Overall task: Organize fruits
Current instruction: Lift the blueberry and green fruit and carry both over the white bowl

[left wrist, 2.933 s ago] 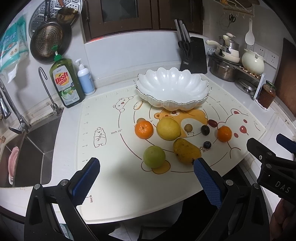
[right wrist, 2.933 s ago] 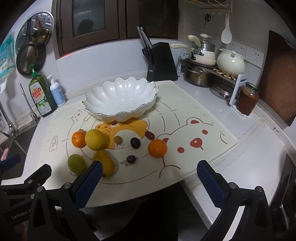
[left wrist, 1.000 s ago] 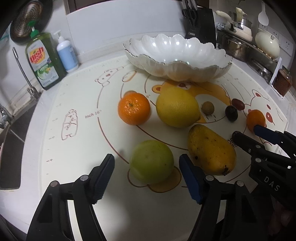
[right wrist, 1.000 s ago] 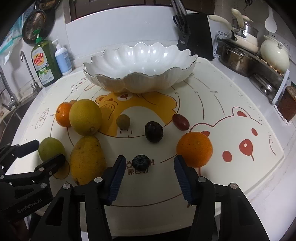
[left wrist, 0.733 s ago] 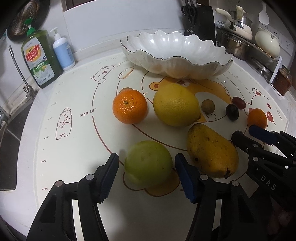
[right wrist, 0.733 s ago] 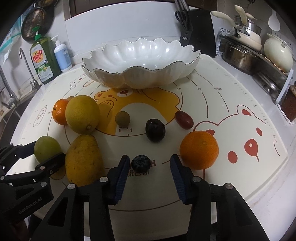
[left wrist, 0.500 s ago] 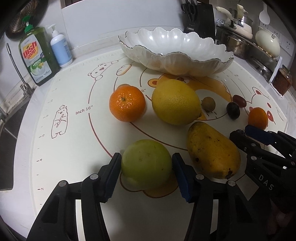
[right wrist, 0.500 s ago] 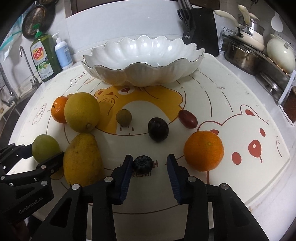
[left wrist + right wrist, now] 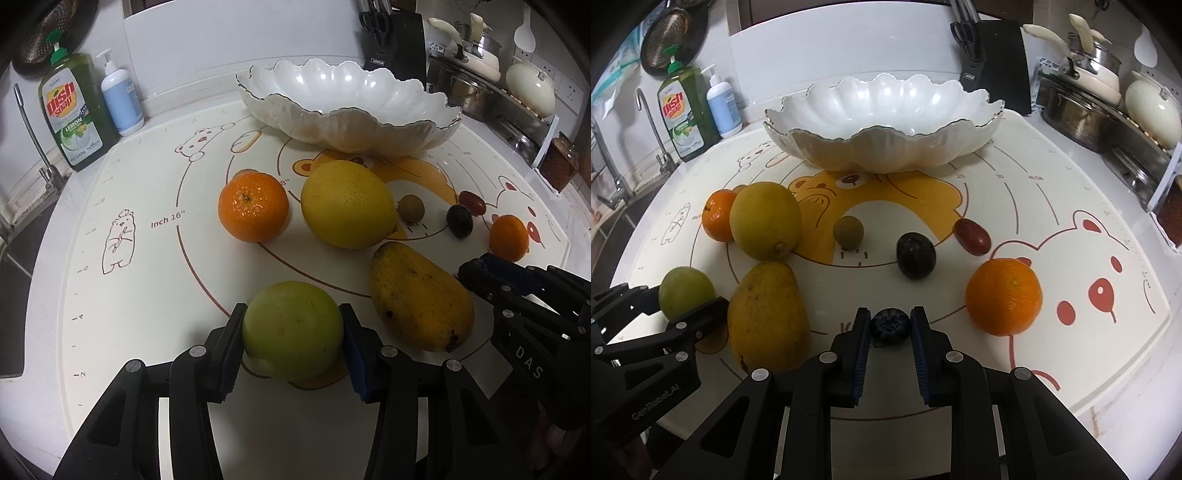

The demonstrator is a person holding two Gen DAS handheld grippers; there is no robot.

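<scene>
My left gripper (image 9: 291, 325) is shut on the green apple (image 9: 291, 328), which rests on the mat. My right gripper (image 9: 889, 325) is shut on the small blueberry (image 9: 889, 324), also on the mat. The mango (image 9: 419, 299) lies between the two grippers. An orange (image 9: 253, 207), a large yellow lemon (image 9: 347, 204), a small brown fruit (image 9: 410, 209), a dark plum (image 9: 916, 254), a red grape (image 9: 972, 236) and a second orange (image 9: 1003, 296) lie on the mat. The white scalloped bowl (image 9: 886, 122) stands behind them with nothing in it.
The fruits lie on a bear-print mat (image 9: 147, 280). Dish soap (image 9: 74, 110) and a pump bottle (image 9: 121, 96) stand at the back left by the sink. A knife block (image 9: 993, 59), pots (image 9: 1086, 96) and a jar (image 9: 559, 162) stand at the right.
Both grippers have moved forward and closed: the left onto the green apple, the right onto the blueberry. The fruits have stayed on the mat.
</scene>
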